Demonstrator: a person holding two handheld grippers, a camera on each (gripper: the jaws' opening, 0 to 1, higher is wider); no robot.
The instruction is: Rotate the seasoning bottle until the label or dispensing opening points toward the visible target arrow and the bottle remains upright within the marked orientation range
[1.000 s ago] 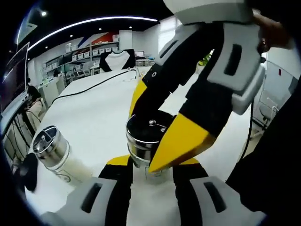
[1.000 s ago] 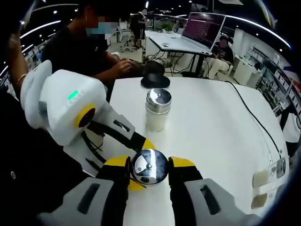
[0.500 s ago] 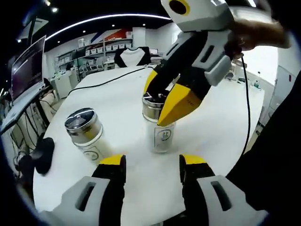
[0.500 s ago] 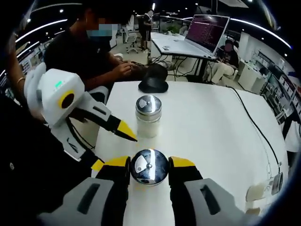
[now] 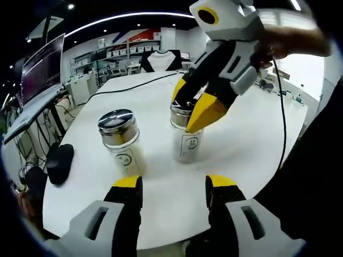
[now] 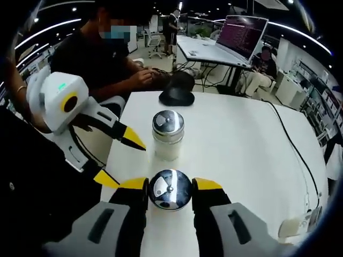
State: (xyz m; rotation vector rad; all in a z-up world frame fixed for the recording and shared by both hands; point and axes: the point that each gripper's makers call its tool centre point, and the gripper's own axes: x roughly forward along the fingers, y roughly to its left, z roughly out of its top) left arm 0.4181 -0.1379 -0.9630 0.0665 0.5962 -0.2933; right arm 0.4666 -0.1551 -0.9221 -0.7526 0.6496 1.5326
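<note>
We see the right gripper (image 6: 169,190), with its yellow-tipped black jaws, clamped on either side of the shiny metal cap of a clear glass seasoning bottle (image 6: 170,189). The bottle stands upright on the white tabletop (image 6: 252,155), close to the near edge where the person holding the grippers stands. In the left gripper view the same right gripper (image 5: 195,107) reaches down from above and pinches the bottle's (image 5: 187,140) cap, and a small printed label shows on the glass below (its wording is too small for us to read).

The left gripper (image 5: 174,187) is off the bottle, its two jaws spread wide with bare tabletop (image 5: 161,198) between them. In the right gripper view it (image 6: 119,158) sits to the left of the bottles, near the table's left edge, jaws apart.

A second glass shaker jar with a metal lid (image 6: 168,135) stands upright farther in from the near edge, apart from the held bottle; we see it (image 5: 121,139) beside that bottle in the left gripper view too. A black rounded object (image 6: 177,96) lies at the far edge, where a seated person in dark clothing (image 6: 102,59) works.
</note>
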